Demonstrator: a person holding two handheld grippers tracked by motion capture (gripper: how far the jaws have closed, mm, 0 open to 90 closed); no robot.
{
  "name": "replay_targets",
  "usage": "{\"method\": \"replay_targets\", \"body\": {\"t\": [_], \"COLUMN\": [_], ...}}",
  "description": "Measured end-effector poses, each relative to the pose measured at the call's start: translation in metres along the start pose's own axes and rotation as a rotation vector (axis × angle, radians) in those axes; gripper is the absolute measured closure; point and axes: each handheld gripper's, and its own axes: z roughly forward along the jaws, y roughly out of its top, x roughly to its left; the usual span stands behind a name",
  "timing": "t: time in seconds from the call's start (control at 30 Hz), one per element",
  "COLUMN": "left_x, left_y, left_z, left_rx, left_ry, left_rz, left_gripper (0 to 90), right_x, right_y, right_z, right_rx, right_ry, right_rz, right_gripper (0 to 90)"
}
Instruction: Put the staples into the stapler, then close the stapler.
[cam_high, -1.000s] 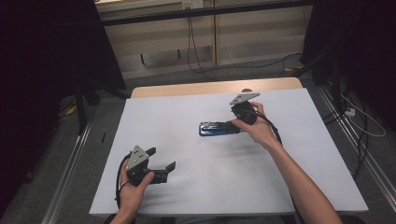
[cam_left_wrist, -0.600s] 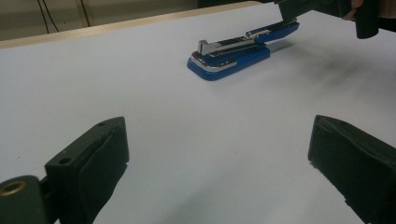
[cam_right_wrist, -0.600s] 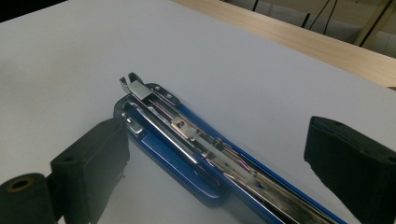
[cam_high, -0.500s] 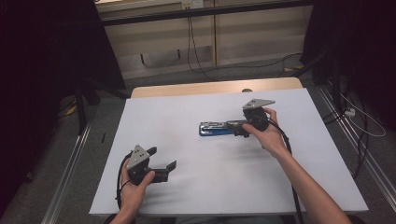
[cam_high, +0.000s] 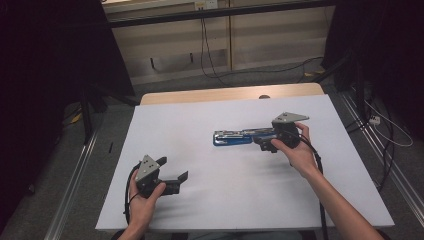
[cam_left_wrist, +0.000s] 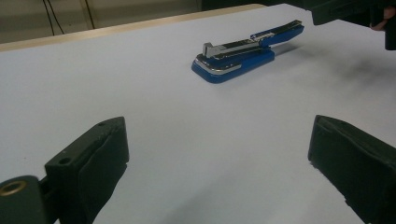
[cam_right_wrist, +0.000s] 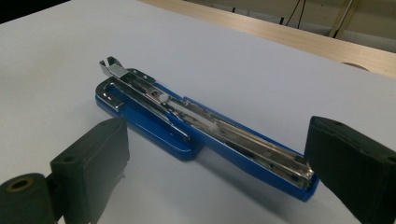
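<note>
While the right claw (cam_high: 265, 144) stood wide open around the blue stapler (cam_high: 239, 136), mid-frame on the tabletop (cam_high: 200, 210), and the left claw (cam_high: 172, 172) gaped empty, closing off-centre could skid the swung-open stapler away

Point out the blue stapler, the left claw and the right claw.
blue stapler (cam_right_wrist: 140, 119): right gripper view, on its blue base.
left claw (cam_high: 172, 172): high view, midway between its open jaws.
right claw (cam_high: 260, 141): high view, at its jaw tips beside the stapler's end.
</note>
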Motion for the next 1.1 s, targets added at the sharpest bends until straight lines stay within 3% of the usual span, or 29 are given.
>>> {"method": "replay_targets", "body": {"t": [0.1,0.53,0.97,1.1], "left_x": [0.000,-0.003,-0.001,-0.002], "left_y": [0.000,0.002,0.003,0.006], "left_z": [0.000,0.000,0.008,0.014], "left_rx": [-0.002,-0.009,-0.017,-0.006], "left_ry": [0.001,-0.002,-0.013,-0.010], "left_rz": [-0.013,0.006,0.009,0.037], "left_gripper": [5.1,5.0,4.9,6.8], "right_x": [0.000,-0.005,-0.001,-0.002], "right_y": [-0.006,-0.027,-0.027,-0.028], "right_z": [-0.004,-0.024,-0.023,-0.020], "right_rx": [-0.004,-0.040,-0.041,-0.025], "right_ry": [-0.013,-0.079,-0.090,-0.092], "right_rz": [0.004,0.036,0.015,0.009], "right_gripper": [6.4,5.0,3.6,3.0]}}
